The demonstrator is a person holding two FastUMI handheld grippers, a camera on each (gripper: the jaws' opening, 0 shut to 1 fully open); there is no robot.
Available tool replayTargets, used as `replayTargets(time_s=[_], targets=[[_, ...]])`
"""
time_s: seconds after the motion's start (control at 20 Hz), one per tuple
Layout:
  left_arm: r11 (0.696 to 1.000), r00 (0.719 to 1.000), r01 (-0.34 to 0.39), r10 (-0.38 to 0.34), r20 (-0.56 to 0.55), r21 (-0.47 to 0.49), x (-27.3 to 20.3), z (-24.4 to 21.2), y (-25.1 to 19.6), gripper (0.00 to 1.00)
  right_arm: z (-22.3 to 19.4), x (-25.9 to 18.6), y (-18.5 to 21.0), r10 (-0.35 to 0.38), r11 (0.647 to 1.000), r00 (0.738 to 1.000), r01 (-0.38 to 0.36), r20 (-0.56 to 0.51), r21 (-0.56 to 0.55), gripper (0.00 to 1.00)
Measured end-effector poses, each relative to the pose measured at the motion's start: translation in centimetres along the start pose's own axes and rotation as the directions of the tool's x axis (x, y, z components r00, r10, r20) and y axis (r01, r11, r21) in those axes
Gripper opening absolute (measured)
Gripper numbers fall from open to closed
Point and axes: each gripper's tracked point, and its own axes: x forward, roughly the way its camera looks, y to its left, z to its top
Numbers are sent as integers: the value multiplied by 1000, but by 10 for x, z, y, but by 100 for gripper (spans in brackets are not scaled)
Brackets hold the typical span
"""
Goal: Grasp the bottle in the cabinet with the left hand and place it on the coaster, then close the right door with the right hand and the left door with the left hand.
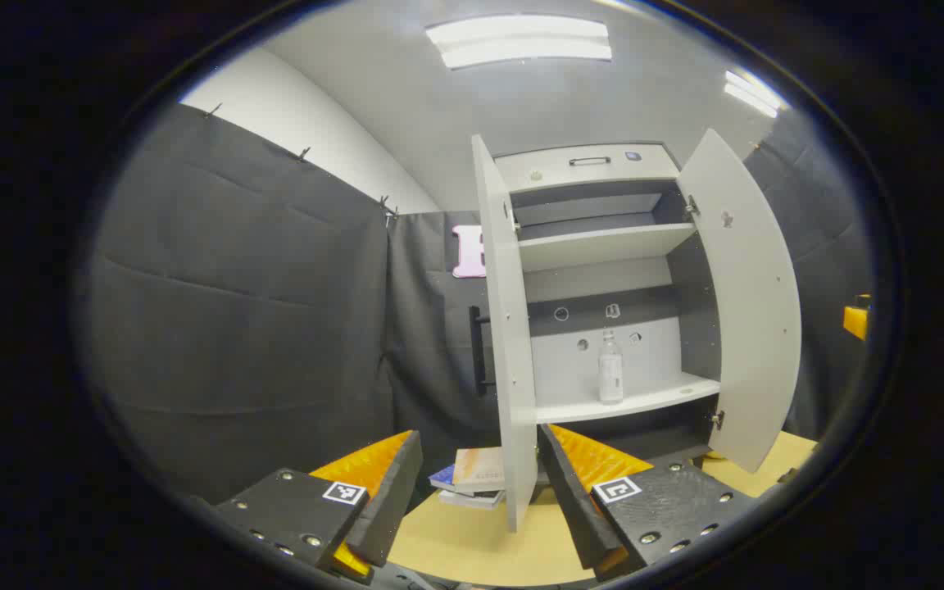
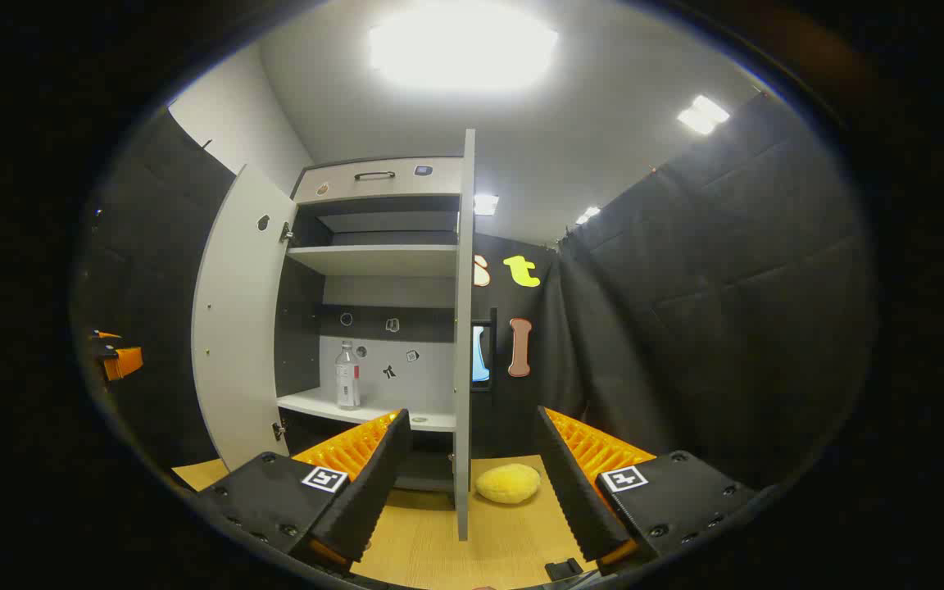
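In the left gripper view the left gripper (image 1: 478, 467) hangs above the wooden table (image 1: 472, 549) with its fingers spread wide apart and nothing between them. Ahead stands the cabinet (image 1: 603, 283) with both doors swung open: the left door (image 1: 507, 328) edge-on just beyond the fingers, the right door (image 1: 746, 303) angled out to the right. The bottle (image 1: 610, 369) stands upright on the lower shelf (image 1: 636, 401), well apart from the gripper, near the back panel. A small stack of books (image 1: 472, 479) lies on the table just left of the left door's foot.

In the right gripper view the right gripper (image 2: 468, 459) is likewise open and empty, low over the table. The bottle (image 2: 347, 377) shows on the lower shelf toward the left side of the cabinet. A rounded yellow thing (image 2: 508, 483), perhaps a sponge or soft coaster, rests on the table just right of the near door edge. The other gripper (image 2: 115, 356) shows at the far left.
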Motion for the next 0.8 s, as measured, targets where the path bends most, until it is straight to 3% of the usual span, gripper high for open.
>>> replayTargets(time_s=[0.8], targets=[[1000, 1000, -1, 0, 19, 23, 10, 10, -10, 92, -2, 10, -9, -6, 1000, 1000, 6, 7, 22, 96]])
